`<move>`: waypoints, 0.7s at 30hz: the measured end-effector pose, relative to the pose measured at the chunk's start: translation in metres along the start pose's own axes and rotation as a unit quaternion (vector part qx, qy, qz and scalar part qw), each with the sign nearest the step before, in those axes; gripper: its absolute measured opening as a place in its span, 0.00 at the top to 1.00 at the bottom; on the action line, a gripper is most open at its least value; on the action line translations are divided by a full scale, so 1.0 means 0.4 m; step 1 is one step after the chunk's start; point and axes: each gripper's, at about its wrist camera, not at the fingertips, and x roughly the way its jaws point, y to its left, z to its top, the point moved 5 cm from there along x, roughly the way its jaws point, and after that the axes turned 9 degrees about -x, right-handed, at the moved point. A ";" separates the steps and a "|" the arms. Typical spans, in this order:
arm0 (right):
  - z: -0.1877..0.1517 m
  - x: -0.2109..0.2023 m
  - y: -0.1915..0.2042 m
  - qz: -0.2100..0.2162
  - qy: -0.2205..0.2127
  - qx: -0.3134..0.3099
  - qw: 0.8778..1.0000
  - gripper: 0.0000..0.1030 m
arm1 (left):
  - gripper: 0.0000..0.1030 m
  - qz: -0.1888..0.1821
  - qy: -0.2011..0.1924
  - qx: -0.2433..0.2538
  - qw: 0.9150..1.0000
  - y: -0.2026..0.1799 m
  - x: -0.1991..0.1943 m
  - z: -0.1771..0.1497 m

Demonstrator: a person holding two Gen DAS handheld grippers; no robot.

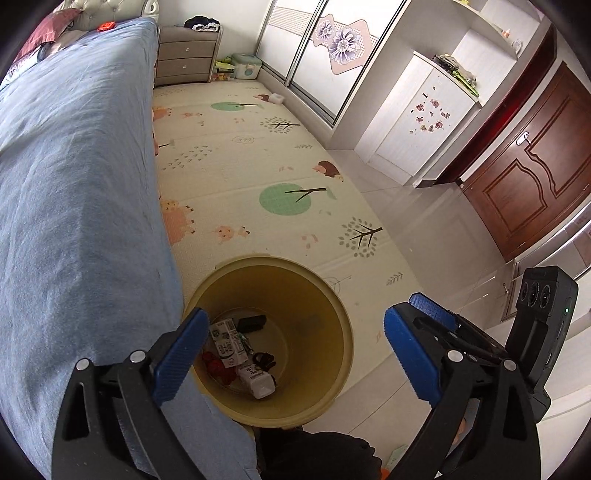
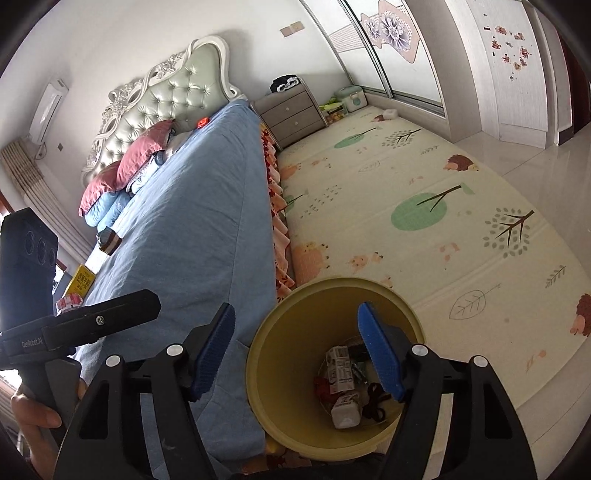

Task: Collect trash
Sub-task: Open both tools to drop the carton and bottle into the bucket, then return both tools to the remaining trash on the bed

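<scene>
Bin: one yellow trash bin (image 1: 295, 406) (image 2: 280, 339) stands on the floor at the edge of the play mat (image 1: 258, 155) (image 2: 424, 229), just beside the bed (image 1: 74, 184) (image 2: 192, 206); it sits at 6 o'clock in both wrist views.
Trash in bin: two white cartons (image 1: 226, 343) (image 2: 340, 369), one toward 12 o'clock and one toward 6 o'clock (image 1: 256, 380) (image 2: 345, 408); one red scrap (image 1: 219, 365) (image 2: 323, 387); one dark loop-shaped piece (image 1: 264, 360) (image 2: 375, 402); one black flat item (image 1: 251, 323) at 12 o'clock.
Left claw: (image 1: 295, 354) spread wide, nothing between its two blue pads, hanging above the bin mouth.
Right claw: (image 2: 299, 354) spread wide, holding nothing, also above the bin; one pad over the bed edge, one over the bin.
Bed: one red object (image 1: 106, 26) (image 2: 202, 122) near the headboard; two pink pillows (image 2: 129, 166); one brown-striped item (image 2: 109, 240) and one yellow packet (image 2: 82, 280) at 9 o'clock in the right wrist view.
Nightstand: one (image 1: 184, 59) (image 2: 291, 110), at 12 o'clock.
</scene>
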 end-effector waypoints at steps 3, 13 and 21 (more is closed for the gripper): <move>0.000 -0.013 0.009 -0.006 0.000 -0.006 1.000 0.34 | 0.07 -0.001 -0.004 -0.002 1.000 -0.002 -0.005 -0.001; 0.006 -0.067 0.045 -0.013 -0.007 -0.017 1.000 0.34 | 0.07 -0.001 -0.026 -0.014 1.000 0.015 -0.072 -0.009; 0.027 -0.093 0.154 0.011 -0.015 -0.052 0.998 0.34 | 0.07 0.006 -0.068 -0.015 0.998 0.070 -0.197 -0.025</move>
